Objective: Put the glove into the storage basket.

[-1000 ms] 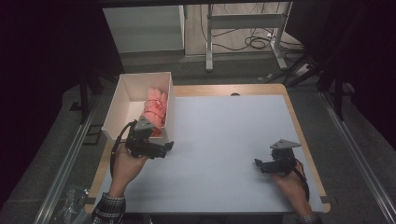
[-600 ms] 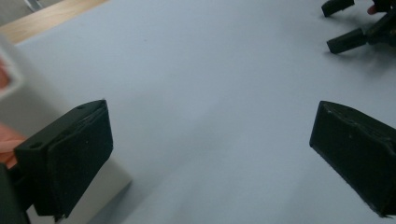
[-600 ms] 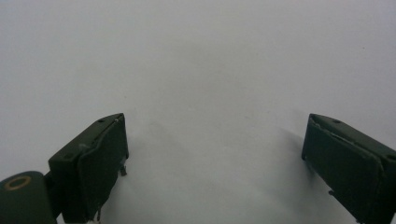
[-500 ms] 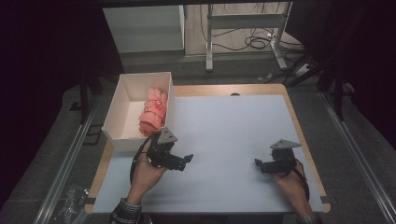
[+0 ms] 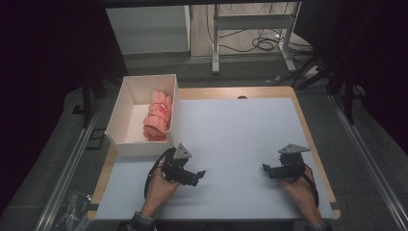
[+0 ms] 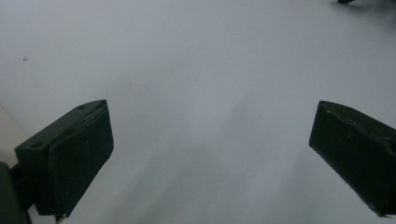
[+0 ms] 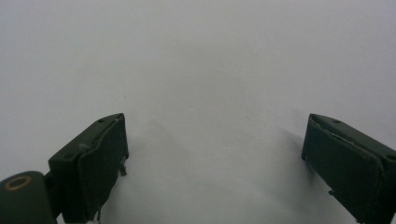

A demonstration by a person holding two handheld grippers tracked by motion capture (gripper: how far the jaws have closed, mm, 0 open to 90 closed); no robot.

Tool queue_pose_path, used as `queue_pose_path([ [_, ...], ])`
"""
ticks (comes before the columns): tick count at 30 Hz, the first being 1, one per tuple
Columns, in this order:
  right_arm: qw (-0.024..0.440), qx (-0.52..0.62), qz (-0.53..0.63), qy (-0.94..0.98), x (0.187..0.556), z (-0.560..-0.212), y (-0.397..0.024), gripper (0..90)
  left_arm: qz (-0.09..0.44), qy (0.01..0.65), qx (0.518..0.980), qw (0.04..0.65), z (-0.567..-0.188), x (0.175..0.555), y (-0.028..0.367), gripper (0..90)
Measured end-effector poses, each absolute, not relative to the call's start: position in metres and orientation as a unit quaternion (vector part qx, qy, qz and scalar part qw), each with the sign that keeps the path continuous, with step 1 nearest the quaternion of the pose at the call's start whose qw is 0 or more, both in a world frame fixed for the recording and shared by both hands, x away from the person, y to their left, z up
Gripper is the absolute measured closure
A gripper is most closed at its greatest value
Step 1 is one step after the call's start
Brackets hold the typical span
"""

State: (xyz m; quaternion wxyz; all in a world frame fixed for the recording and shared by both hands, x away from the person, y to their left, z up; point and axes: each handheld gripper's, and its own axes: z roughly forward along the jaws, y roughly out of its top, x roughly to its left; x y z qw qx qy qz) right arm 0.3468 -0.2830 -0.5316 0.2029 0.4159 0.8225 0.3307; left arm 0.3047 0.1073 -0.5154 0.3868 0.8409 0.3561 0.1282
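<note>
White table (image 5: 240, 130), pink cloth (image 5: 158, 115) boxed — beyond left hand-held gripper (image 5: 192, 176)

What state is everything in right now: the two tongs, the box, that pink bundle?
Left tongs: open, nothing between the jaws, over the table.
Right tongs: open, nothing between the jaws.
White box: upright, no lid on it, at the table's left edge.
Pink cloth: rolled up, lying inside the box.
</note>
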Motion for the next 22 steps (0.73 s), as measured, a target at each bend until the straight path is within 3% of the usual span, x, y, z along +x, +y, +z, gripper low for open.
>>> queue_pose_path([
  [12,0.203,0.416,0.331,0.823,0.347,-0.532,-0.283,7.4,0.126,0.356,0.859,0.347,-0.547,0.304,0.1,0.3],
  [22,0.203,0.416,0.331,0.822,0.347,-0.532,-0.283,7.4,0.127,0.366,0.855,0.345,-0.548,0.303,0.098,0.0],
])
